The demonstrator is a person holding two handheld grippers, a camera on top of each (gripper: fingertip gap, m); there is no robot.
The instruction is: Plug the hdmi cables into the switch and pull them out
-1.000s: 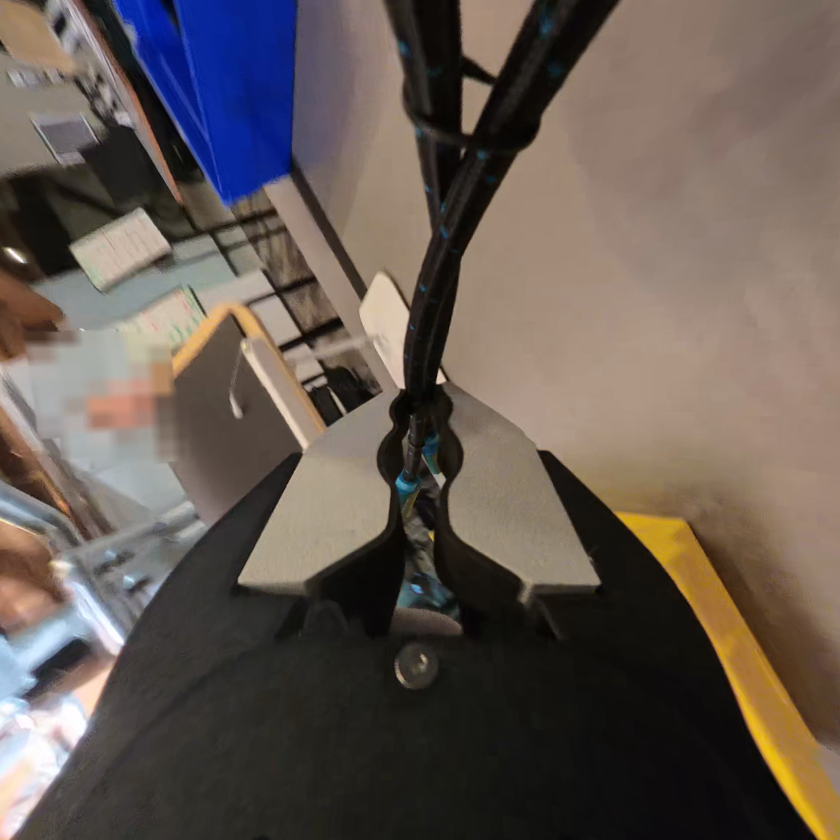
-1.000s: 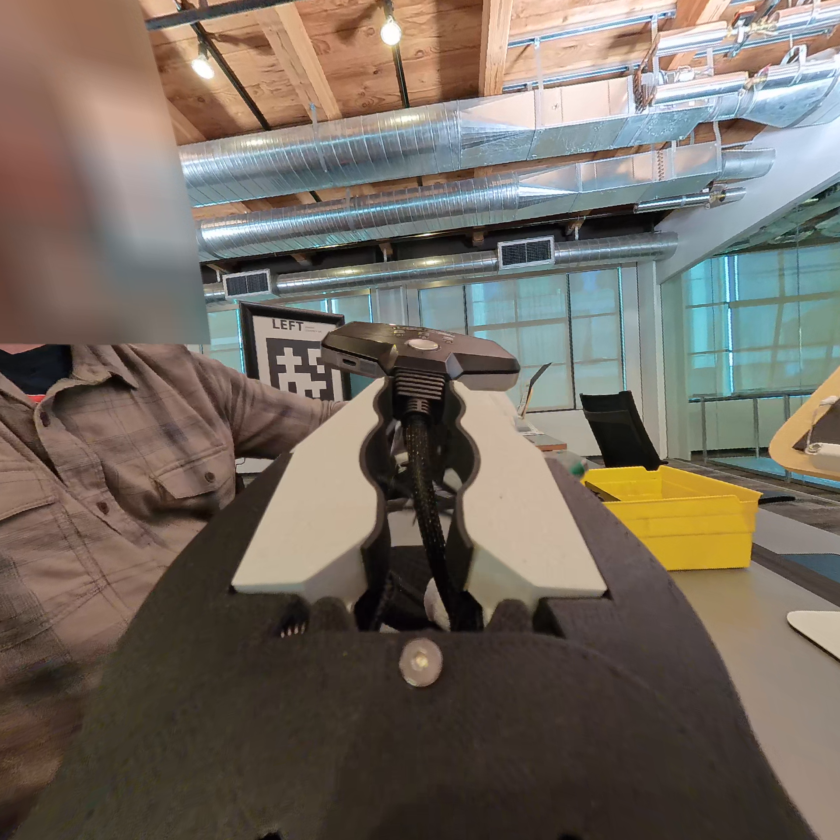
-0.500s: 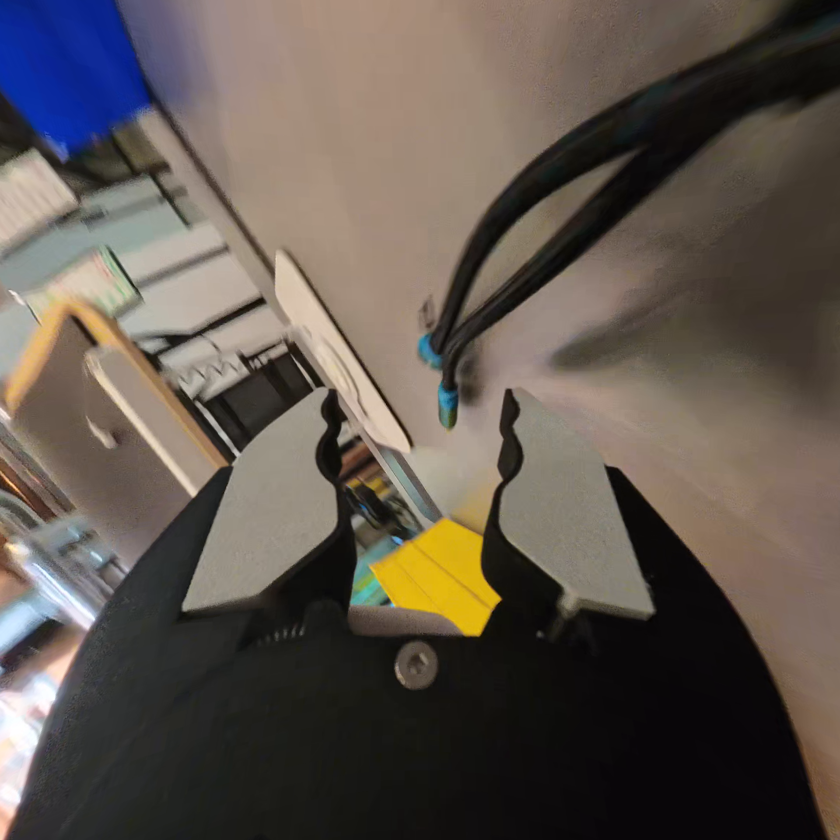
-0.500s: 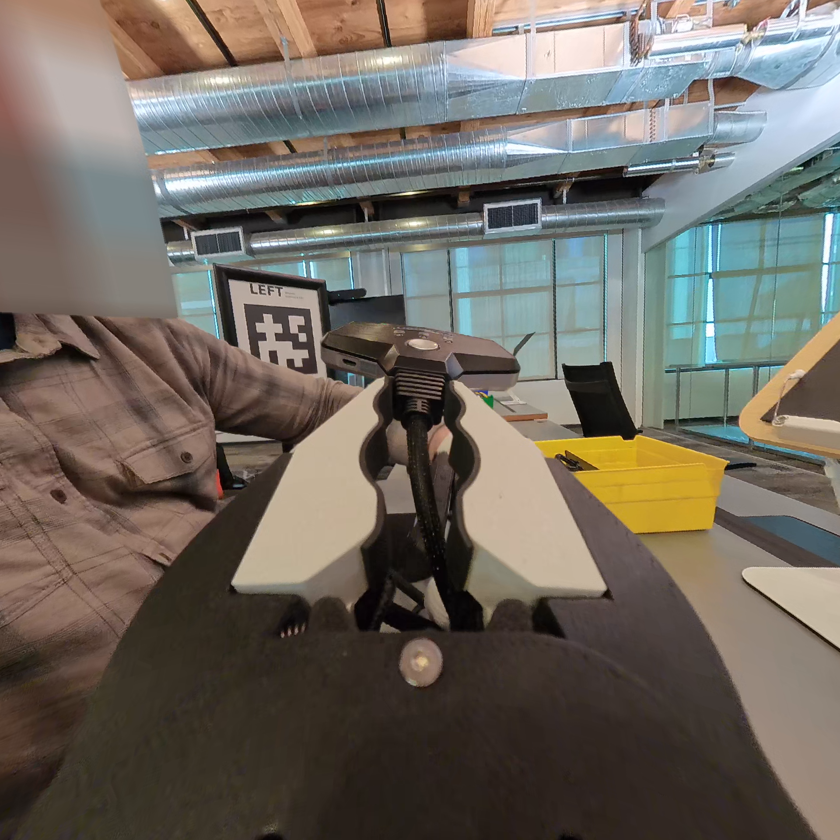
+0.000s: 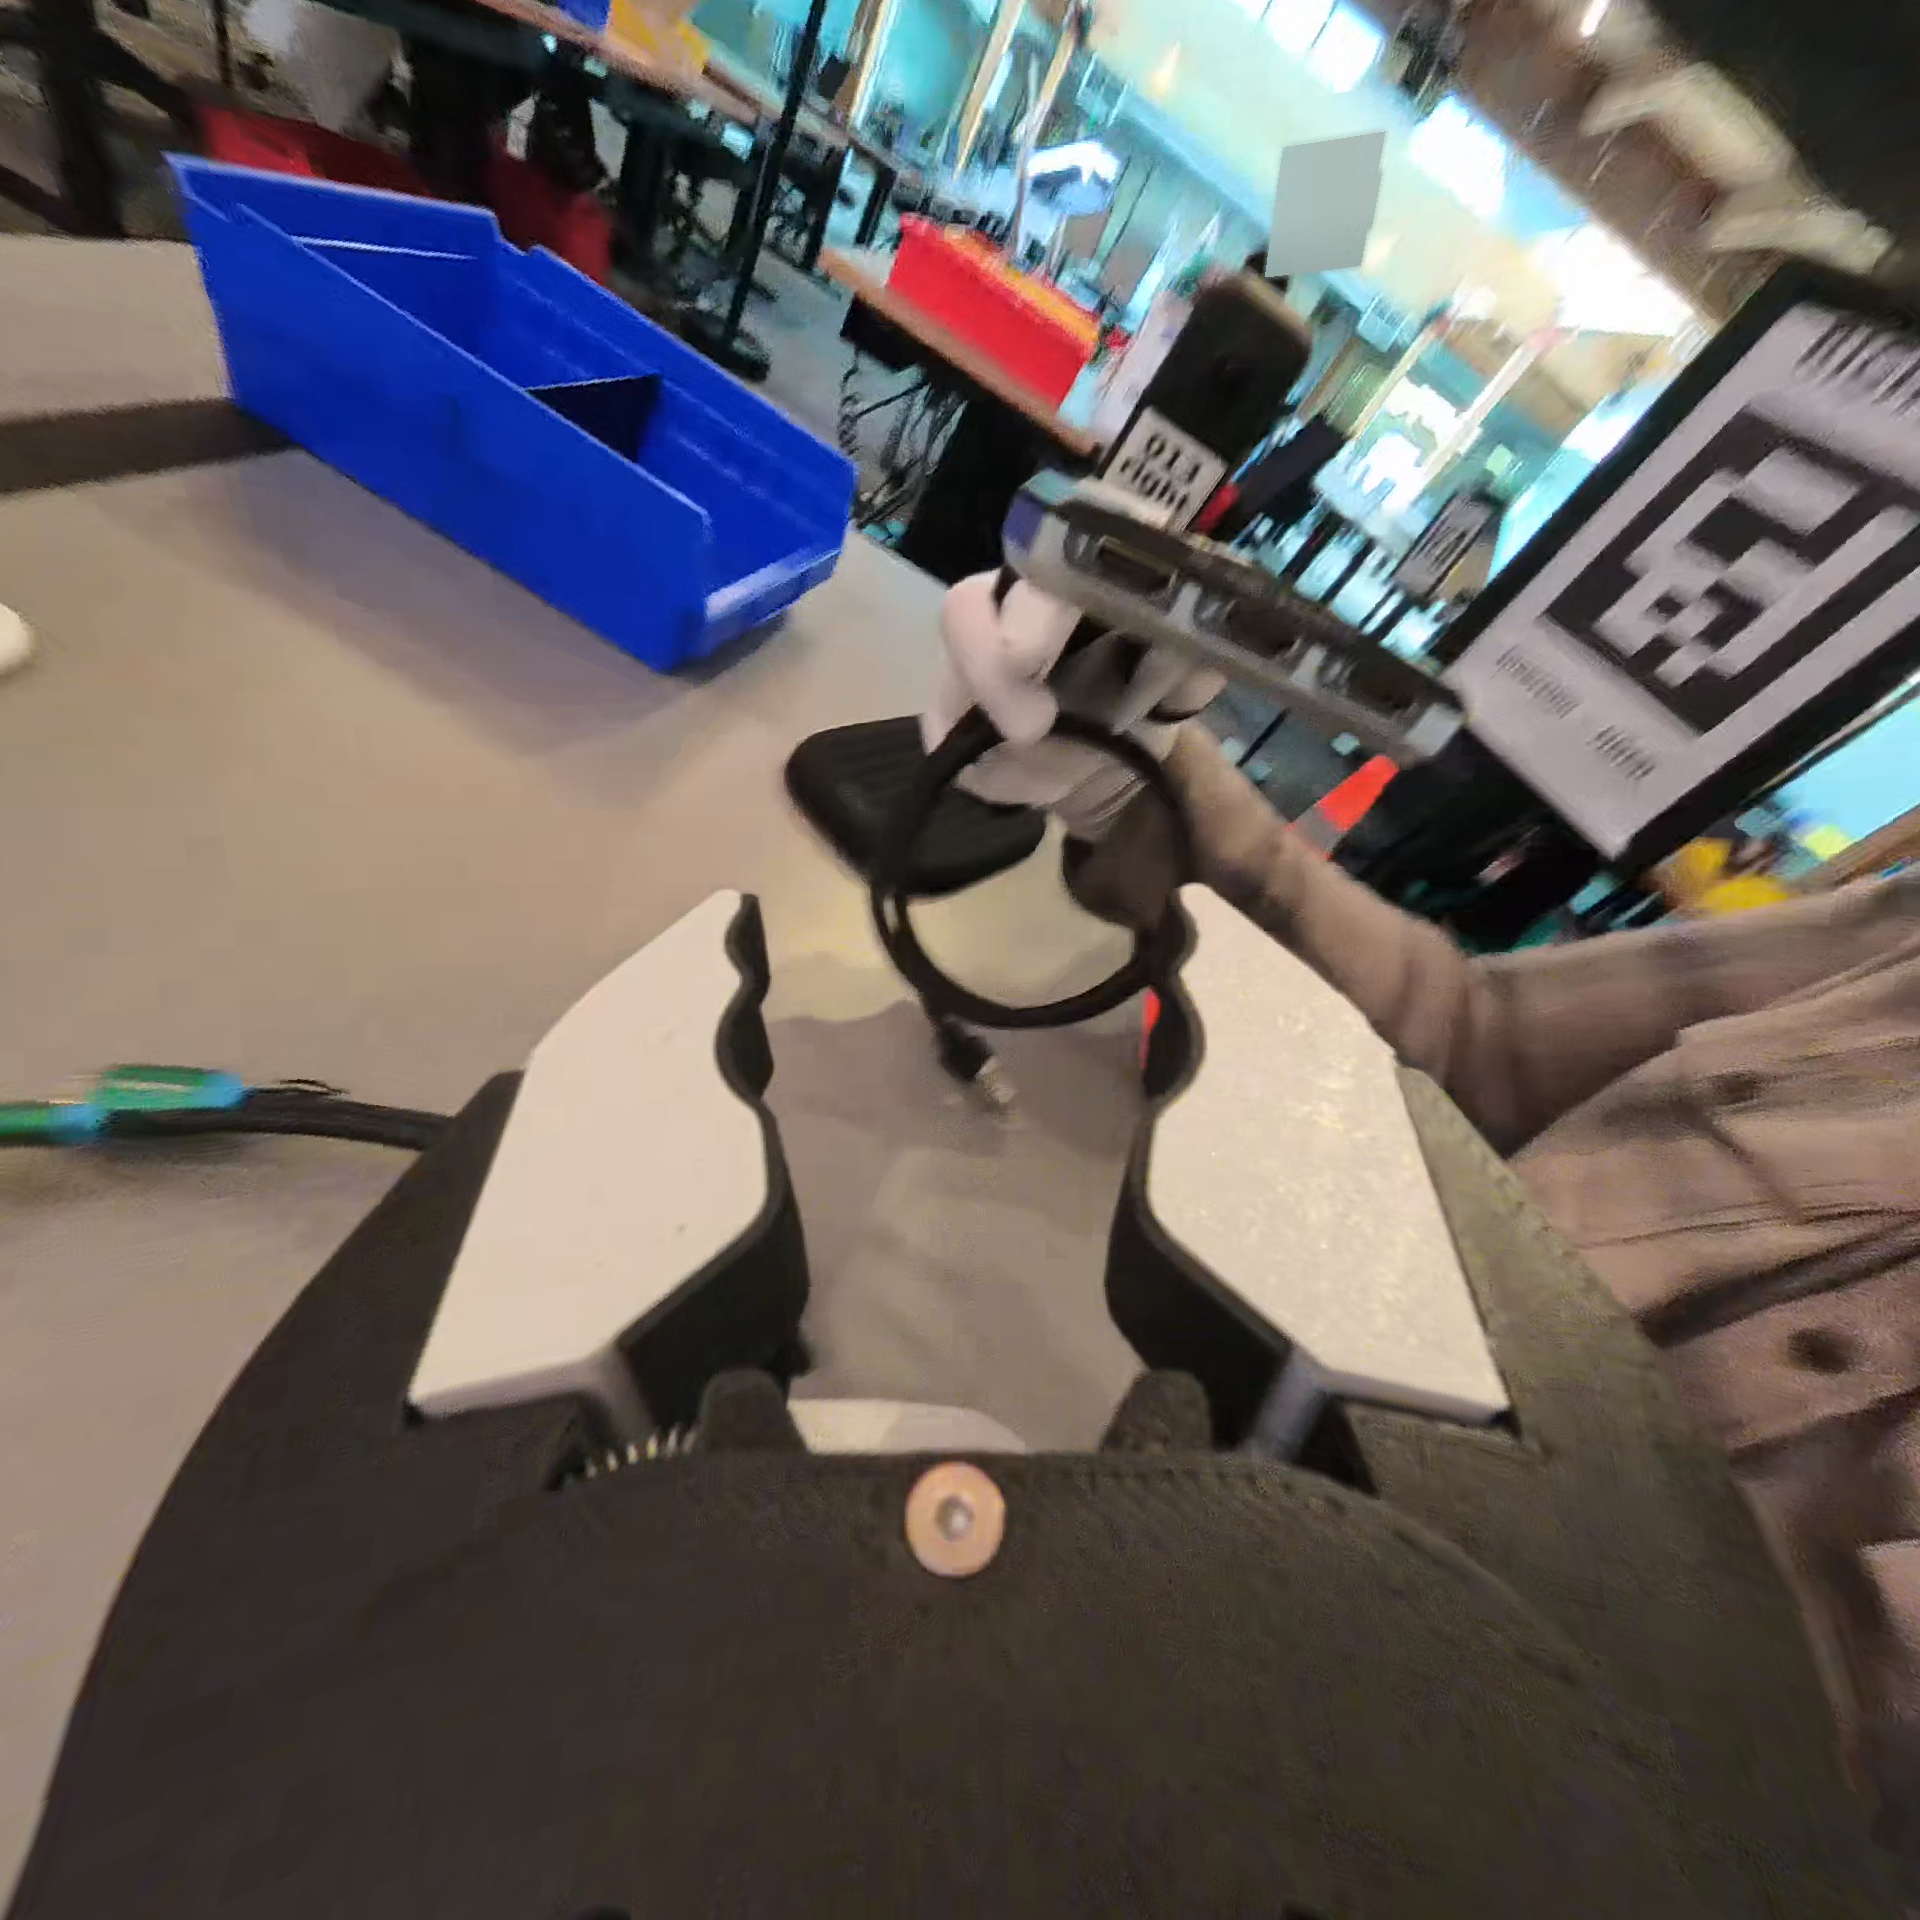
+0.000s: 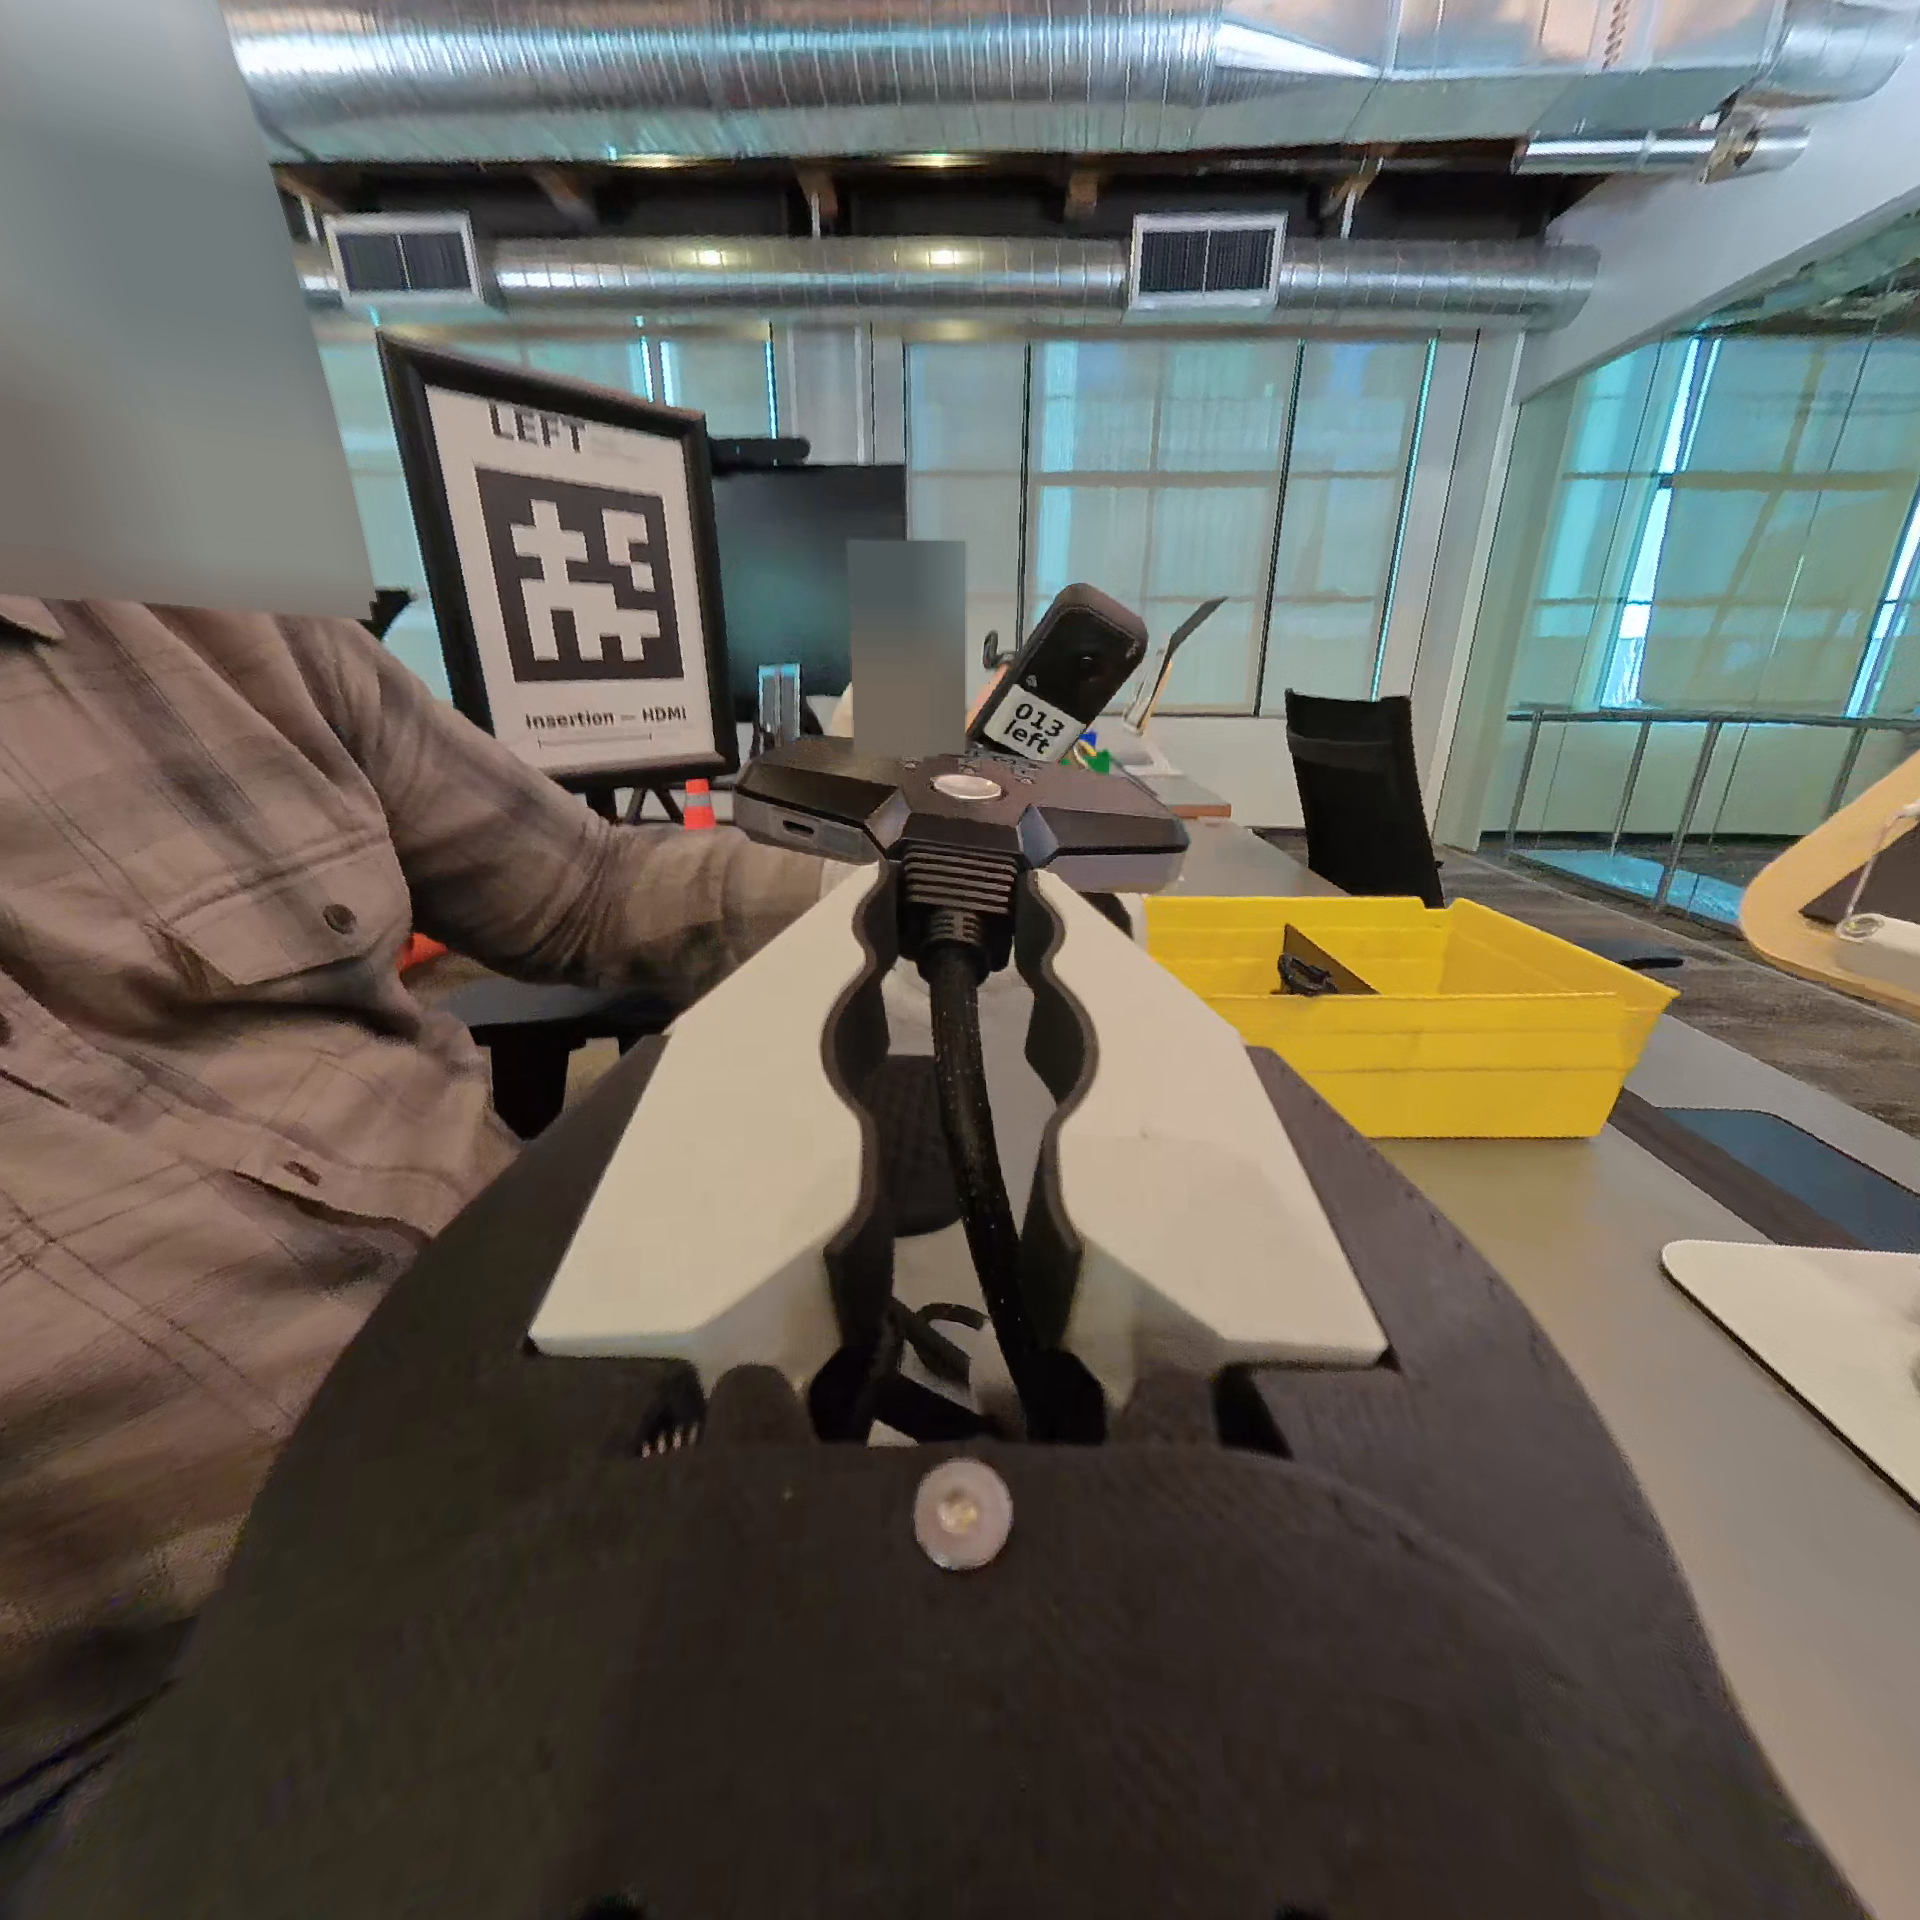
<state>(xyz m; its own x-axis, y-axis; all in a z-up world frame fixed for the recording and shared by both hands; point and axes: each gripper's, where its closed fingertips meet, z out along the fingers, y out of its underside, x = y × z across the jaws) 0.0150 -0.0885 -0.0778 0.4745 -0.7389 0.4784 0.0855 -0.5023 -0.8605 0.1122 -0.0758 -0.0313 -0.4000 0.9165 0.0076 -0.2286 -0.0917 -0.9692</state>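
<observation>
Released, the braided cables lie on the table beside the spread left gripper; right gripper clamps the switch.

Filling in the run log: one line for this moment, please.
left gripper: open, empty | right gripper: shut on switch pigtail | HDMI cables: on table, unplugged

Blue bin, yellow bin
</observation>
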